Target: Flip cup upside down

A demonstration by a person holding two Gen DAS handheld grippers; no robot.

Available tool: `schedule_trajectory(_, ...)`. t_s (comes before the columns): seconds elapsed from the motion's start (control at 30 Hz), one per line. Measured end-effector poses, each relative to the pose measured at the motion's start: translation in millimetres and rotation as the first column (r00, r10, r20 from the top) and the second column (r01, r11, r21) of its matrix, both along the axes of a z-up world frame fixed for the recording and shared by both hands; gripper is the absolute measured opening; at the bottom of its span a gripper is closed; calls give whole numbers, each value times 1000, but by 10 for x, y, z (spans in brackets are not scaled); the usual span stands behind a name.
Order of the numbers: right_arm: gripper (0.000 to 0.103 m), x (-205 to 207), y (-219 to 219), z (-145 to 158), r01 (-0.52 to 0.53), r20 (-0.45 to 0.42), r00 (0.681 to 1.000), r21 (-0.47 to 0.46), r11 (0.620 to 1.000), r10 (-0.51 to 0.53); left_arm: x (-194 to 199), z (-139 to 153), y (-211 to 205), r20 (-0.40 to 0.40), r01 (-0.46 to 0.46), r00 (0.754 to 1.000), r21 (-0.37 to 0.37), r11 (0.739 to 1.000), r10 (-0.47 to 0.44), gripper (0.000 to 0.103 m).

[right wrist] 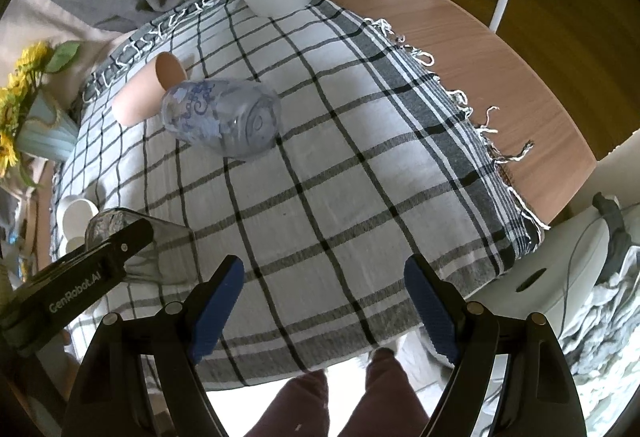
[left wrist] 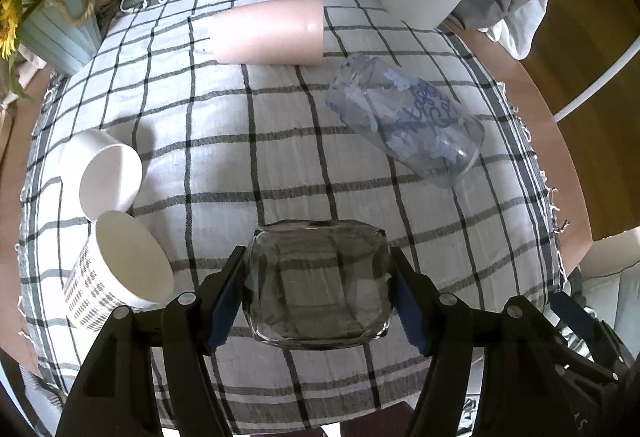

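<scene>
Low in the middle of my left wrist view, my left gripper point(left wrist: 318, 287) has its blue pads point(left wrist: 228, 297) pressed against the two sides of a clear glass cup point(left wrist: 318, 283), pinching it. From the right wrist view the same glass point(right wrist: 136, 249) shows at the left edge, lying roughly level with its length running along my fingers, out over the checked cloth point(right wrist: 340, 177). I cannot tell whether it is lifted or touching the cloth.

I judge that I am in the gripped stage of the flip: the glass is taken, but not yet stood mouth down. Its long axis points away from the left camera, toward the upper part of that frame. Which end is the mouth I cannot say for sure; the near end looks like a thick square rim or base, and the glare hides the rest.

My right gripper point(right wrist: 324, 301) hangs with its fingers spread wide and nothing between them, over bare cloth at the lower middle of its frame.

Next I would need to turn my left wrist until the long axis stands upright with the mouth downward, then set it on open cloth. The spot must keep away from the two white paper cups point(left wrist: 120, 237) at the left, the pink cup point(left wrist: 268, 33) at the upper middle, and the printed clear cup point(left wrist: 408, 121) to the right, all lying on their sides.
</scene>
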State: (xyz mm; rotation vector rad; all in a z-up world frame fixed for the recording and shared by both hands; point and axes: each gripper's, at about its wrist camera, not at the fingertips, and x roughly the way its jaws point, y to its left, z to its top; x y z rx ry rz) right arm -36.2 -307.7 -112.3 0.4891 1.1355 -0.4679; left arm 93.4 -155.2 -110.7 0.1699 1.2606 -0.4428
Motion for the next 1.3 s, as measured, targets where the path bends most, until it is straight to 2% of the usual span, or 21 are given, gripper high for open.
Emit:
schedule_trajectory(0.13,82,-4,-3,2,5,0,1000,0,1000,-5,12,-8,-7,-10,8,1000,0,1000,-8,68)
schedule_trajectory(0.2,82,-7,-1,8,10,1,1000,0,1000,-10,21,-8,0,-18,6,1000,-10,1000,-7,73)
schedule_trajectory(0.27,82,-4,4,21,11,2,1000,-4,1000,-11,19,11,11,-15,3,1000,-23,1000,-3,82)
schedule_trajectory(0.37,82,10,24,55,-2,6,1000,-13,1000,2,0,78,28,8,-1,1000,-25,1000,1,89)
schedule_trajectory(0.5,83,33,50,116,-21,1,1000,-22,1000,21,-36,219,107,42,-19,999,-32,999,21,93)
schedule_trajectory(0.67,90,15,105,274,-49,32,998,-33,998,50,-134,419,303,99,-78,992,-34,996,81,97)
schedule_trajectory(0.9,92,-33,322,551,-128,81,988,-78,989,134,-381,680,653,199,-157,968,0,988,154,100)
schedule_trajectory(1.1,92,-136,590,840,-210,153,961,-138,968,230,-605,824,937,230,-224,949,2,975,218,100)
schedule_trajectory(1.3,92,-223,785,1024,-250,227,930,-183,951,288,-786,964,1126,260,-250,934,-8,968,244,100)
